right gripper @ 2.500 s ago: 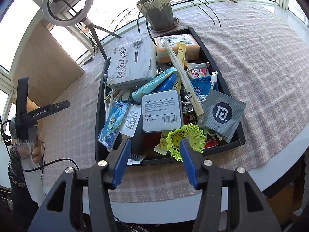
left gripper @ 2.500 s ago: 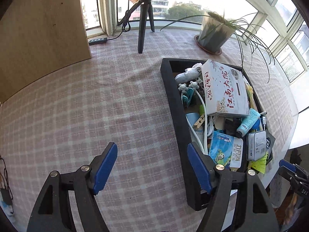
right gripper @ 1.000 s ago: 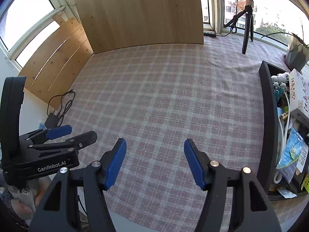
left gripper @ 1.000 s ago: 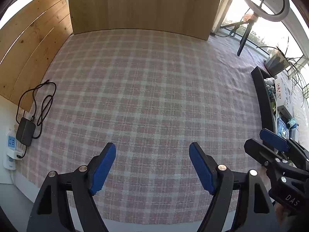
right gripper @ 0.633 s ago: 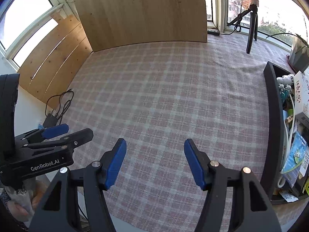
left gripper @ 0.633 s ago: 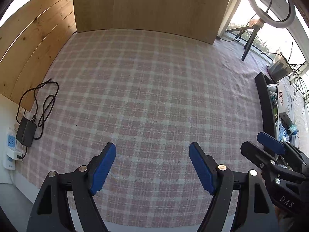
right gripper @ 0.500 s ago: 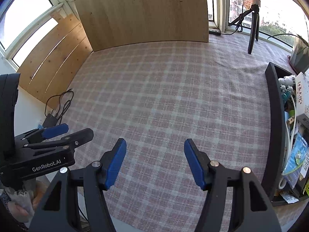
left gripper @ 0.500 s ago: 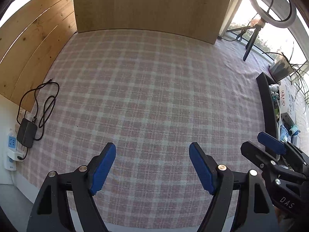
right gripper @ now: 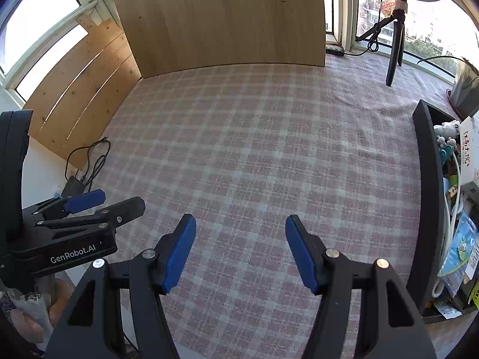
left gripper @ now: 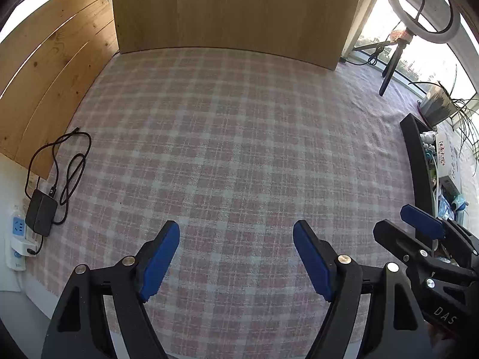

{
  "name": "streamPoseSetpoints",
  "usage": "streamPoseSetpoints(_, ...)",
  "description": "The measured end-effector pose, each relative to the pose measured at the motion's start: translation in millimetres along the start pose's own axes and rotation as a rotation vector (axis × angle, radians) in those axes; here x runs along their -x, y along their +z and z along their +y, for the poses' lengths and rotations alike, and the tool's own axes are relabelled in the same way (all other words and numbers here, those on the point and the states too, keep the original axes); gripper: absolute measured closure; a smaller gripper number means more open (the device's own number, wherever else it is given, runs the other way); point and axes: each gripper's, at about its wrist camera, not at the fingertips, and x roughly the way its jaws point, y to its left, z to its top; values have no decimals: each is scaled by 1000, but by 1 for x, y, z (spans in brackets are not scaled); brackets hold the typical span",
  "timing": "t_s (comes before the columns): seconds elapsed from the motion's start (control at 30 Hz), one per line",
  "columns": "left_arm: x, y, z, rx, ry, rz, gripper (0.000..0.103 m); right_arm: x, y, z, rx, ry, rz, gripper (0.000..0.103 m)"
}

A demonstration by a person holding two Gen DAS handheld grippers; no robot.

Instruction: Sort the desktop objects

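A black tray [right gripper: 428, 209] crammed with small objects stands at the right of the table; it also shows at the right edge of the left wrist view as the tray [left gripper: 414, 155]. In it lie a white printed box [right gripper: 470, 146], a white cable [right gripper: 449, 209] and a blue packet [right gripper: 458, 248]. My right gripper [right gripper: 239, 230] hangs open over bare checked cloth, left of the tray, with nothing between its blue pads. My left gripper [left gripper: 236, 239] is also open and empty over the cloth. Each gripper shows in the other's view: right gripper [left gripper: 392, 221], left gripper [right gripper: 119, 199].
Wooden boards [left gripper: 227, 12] wall the table's far and left sides. A black adapter with cable [left gripper: 42, 212] and a power strip [left gripper: 16, 239] sit past the left edge. A ring-light tripod [right gripper: 395, 45] and a potted plant [left gripper: 437, 104] stand behind the tray.
Since 2.5 s ago both views have swung from the tray to the bare cloth left of it. Over the last second the views drifted only slightly; both grippers keep the same opening.
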Motion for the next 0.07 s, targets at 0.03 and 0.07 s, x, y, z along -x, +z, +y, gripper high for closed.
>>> streamPoseSetpoints(0.03, 1, 0, -2, -12, 4, -7, 27, 0, 0, 0, 0, 0, -1, 42)
streamPoseSetpoints(0.07, 1, 0, -3, -18, 11, -7, 26, 0, 0, 0, 3, 0, -1, 42)
